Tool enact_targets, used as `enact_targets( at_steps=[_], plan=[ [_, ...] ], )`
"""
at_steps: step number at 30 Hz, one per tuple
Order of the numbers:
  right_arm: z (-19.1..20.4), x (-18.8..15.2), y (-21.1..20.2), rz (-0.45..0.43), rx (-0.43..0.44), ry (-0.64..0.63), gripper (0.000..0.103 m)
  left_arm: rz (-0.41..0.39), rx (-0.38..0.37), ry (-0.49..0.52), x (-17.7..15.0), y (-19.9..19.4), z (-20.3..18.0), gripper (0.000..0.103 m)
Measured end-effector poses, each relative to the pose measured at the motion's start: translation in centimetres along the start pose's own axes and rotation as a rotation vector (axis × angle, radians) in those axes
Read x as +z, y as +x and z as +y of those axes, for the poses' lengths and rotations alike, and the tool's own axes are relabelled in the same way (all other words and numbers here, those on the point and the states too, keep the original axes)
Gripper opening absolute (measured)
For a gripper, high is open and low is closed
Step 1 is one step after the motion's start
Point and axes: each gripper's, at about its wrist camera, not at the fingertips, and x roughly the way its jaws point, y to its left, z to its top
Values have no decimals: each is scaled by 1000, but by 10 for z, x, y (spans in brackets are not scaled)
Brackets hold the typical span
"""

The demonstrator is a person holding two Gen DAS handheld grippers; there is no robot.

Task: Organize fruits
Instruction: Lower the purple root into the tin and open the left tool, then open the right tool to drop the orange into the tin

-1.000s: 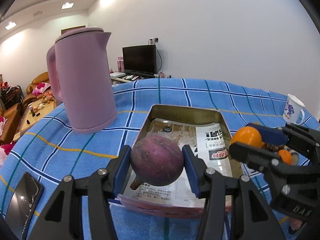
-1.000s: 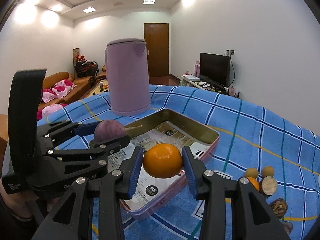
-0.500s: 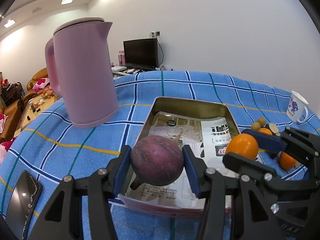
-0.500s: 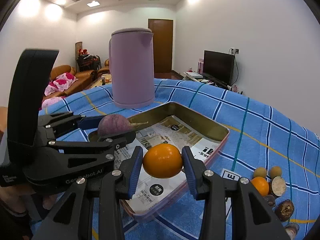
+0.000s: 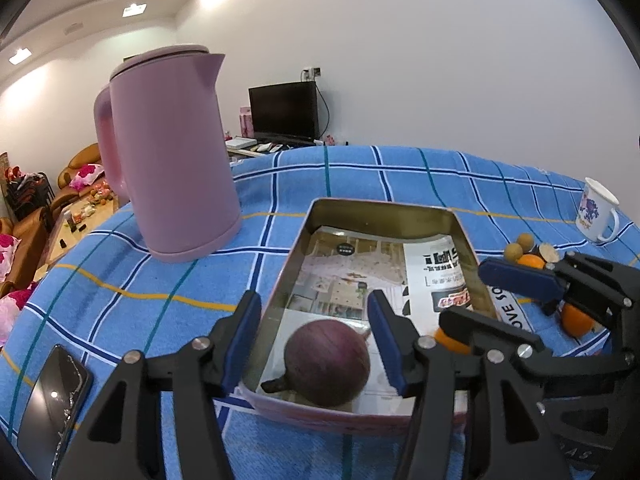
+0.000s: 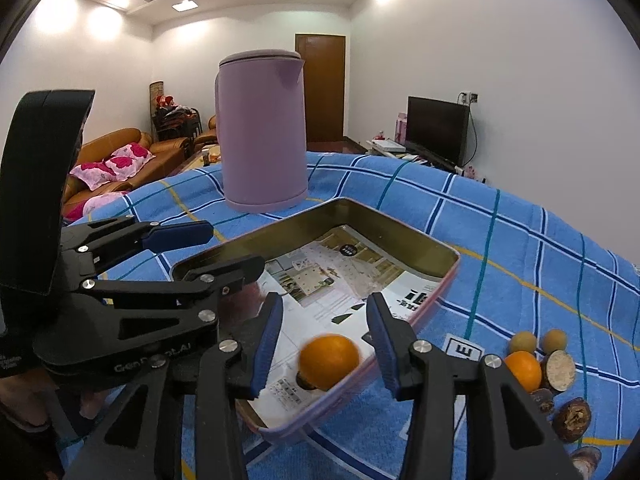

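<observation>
Both your grippers are opening over the tin tray's [image 5: 384,206] near edge. The purple fruit [image 5: 327,362] lies released between the left gripper [image 5: 316,342] pads; the orange [image 6: 329,360] sits free below the right gripper [image 6: 325,342]. Outside, near your right hand: one more orange [image 6: 523,368] and several small brown fruits.

The tin tray [image 5: 384,206] is shiny metal with paper [image 5: 352,264] inside. The cloth [image 5: 360,176] is soft and checked. At ten o'clock, the pink kettle [image 5: 168,152] looks smooth, matt plastic.
</observation>
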Motion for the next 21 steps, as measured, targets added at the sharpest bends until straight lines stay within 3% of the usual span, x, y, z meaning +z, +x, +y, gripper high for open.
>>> enact_targets(
  at_steps=[2,9,13,21],
  plan=[
    [-3,-1,-4,-6,-7,7,51,-10,1,-7,0,-3,-1,67],
    [-35,-9,-39,-37,-60,78,53,-54,-33,-7,7,-20,-17,72],
    [-66,-20,-68,-59,-139,123,53,-79,-75,9,10,-28,-42,75],
    [-121,-54,-110,-30,-279,178,54,-27,-202,81,4,-20,-108,75]
  ],
)
